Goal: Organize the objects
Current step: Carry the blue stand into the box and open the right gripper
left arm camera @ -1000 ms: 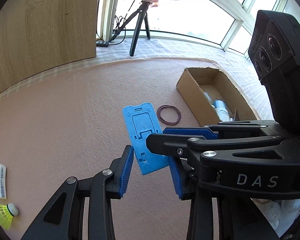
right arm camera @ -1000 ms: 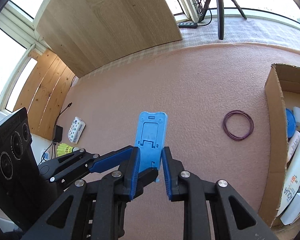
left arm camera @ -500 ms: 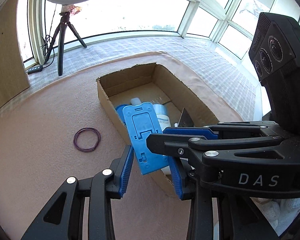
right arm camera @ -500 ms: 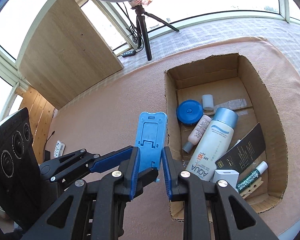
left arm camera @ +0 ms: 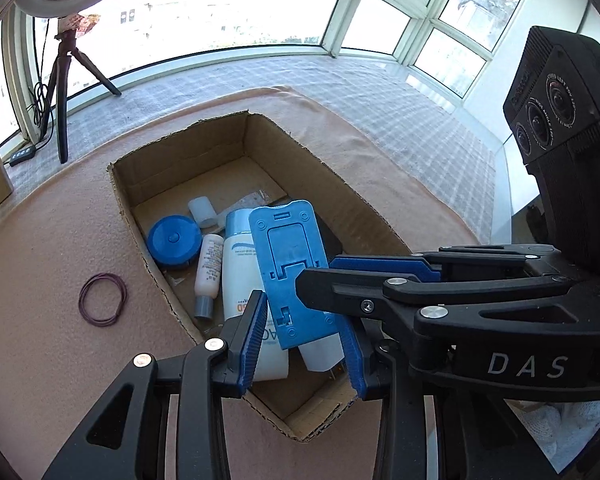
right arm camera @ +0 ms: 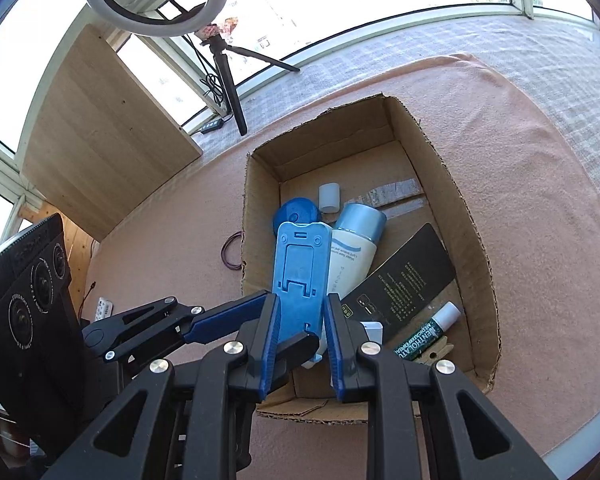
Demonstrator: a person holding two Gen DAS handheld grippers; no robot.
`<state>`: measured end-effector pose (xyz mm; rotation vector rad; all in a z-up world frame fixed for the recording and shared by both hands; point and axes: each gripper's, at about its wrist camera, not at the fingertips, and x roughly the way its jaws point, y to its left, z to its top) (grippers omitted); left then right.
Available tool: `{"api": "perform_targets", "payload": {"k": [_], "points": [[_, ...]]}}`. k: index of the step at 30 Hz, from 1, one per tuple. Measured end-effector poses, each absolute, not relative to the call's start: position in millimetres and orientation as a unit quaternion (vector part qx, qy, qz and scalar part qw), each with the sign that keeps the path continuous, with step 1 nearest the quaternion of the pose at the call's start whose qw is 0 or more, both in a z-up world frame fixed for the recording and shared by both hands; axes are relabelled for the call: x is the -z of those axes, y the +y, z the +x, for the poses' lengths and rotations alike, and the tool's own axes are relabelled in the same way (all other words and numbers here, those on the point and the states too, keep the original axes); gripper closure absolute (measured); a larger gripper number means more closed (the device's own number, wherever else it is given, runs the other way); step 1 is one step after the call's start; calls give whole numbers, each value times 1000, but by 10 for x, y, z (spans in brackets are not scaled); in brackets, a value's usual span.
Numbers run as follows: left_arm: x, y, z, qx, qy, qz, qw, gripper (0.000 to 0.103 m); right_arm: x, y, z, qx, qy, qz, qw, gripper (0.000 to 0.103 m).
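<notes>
A blue plastic phone stand [right arm camera: 300,270] is gripped by my right gripper [right arm camera: 298,320] and hangs above the open cardboard box [right arm camera: 472,240]. In the left wrist view the stand [left arm camera: 290,272] sits between the fingers of my left gripper [left arm camera: 306,332], whose jaws stand apart on either side of it; the right gripper's fingers [left arm camera: 380,268] hold it from the right. The box [left arm camera: 120,196] holds a white lotion bottle [right arm camera: 354,256], a blue round lid [left arm camera: 174,240], a small tube [left arm camera: 209,276], a black card [right arm camera: 404,280] and a lip balm [right arm camera: 426,332].
A purple rubber band ring [left arm camera: 102,300] lies on the pink mat left of the box. A ring light on a tripod [right arm camera: 228,76] stands by the windows. A wooden board [right arm camera: 92,152] leans at the left. The mat's edge is close behind the box.
Both grippers have carried the blue stand to the right, from above the bare mat near the rubber band to over the inside of the box.
</notes>
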<state>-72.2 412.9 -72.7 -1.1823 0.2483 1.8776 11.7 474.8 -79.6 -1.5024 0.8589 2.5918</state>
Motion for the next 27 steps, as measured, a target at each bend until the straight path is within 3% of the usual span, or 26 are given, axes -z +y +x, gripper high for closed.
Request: {"api": "perform_targets", "payload": {"k": [2,3,4,5,6,7,8,27], "points": [[741,4165,-740,-754,103,-474,442,64,812,4787,133,-831,279,-482,14,82],[737,4171,-733,-753,101,-471,449,57,819,4800,140,-831,281,-481,12,80],[735,4178,-729,-751,101,-469,453,37,816,4800,145,-832,281,-479,11,78],[729,4178,-716,-754,102,-467,452,26,814,4809,147,-834,278,-477,15,71],[717,4175,-706,-759,102,-461,448,10,813,4820,153,-835,272,-477,26,46],[708,4171,-703,-761,103,-458,448,8,802,4833,165,-839,267,-473,42,27],[706,4168,-700,-760,105,-459,448,8,786,4846,182,-843,263,-467,55,24],[644,3580,-753,-786,98,-459,403,8,704,4613,94,-861,234,-450,49,25]]}}
